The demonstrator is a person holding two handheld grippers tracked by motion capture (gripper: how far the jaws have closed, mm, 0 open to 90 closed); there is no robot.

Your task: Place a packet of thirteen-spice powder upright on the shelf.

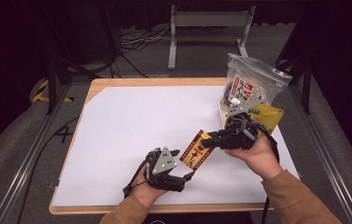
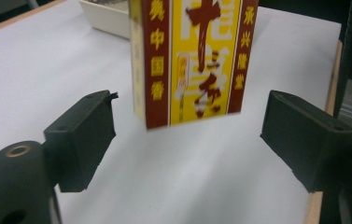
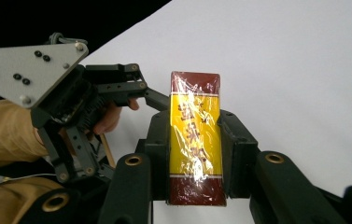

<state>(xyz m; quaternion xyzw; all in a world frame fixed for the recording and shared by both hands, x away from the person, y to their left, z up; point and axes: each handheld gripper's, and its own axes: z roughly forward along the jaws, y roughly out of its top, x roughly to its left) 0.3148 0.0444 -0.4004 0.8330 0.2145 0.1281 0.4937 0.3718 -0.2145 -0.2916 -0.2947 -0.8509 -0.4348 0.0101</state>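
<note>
Right gripper view: right tongs (image 3: 197,154) clamp glossy cellophane-wrapped rectangular box (image 3: 196,140).

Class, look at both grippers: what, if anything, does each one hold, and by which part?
The right gripper clamps the red-and-yellow box across its two long sides, near one end. The left gripper holds nothing; its jaws stand open either side of the box's free end.

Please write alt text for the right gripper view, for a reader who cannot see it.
The right gripper clamps a red and yellow box wrapped in clear film between its black jaws, above a white table. At left, the left gripper is open.
</note>
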